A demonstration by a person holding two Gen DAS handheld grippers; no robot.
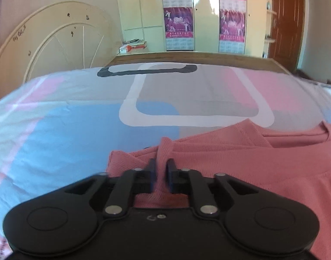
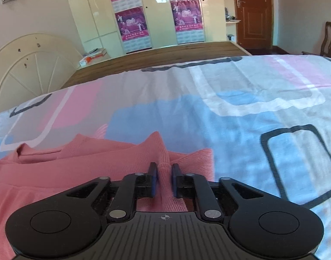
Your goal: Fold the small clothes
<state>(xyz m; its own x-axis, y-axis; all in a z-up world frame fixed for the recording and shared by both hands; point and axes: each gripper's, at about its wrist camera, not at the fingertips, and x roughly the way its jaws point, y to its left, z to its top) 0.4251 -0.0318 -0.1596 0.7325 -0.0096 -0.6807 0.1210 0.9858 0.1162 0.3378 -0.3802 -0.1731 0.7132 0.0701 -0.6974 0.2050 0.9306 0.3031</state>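
A small pink knit garment lies on a bed, its neckline toward the right in the left wrist view. My left gripper is shut on a raised ridge of the cloth near the garment's left edge, and the fabric fills the narrow gap between its blue pads. In the right wrist view the same pink garment spreads to the left. My right gripper is shut on a pinched fold by the ribbed right edge. Cloth behind each gripper body is hidden.
The bedsheet with pink, blue and grey blocks stretches ahead and to both sides. A cream headboard stands at the left, a wooden bed edge and a wardrobe beyond. A chair stands far right.
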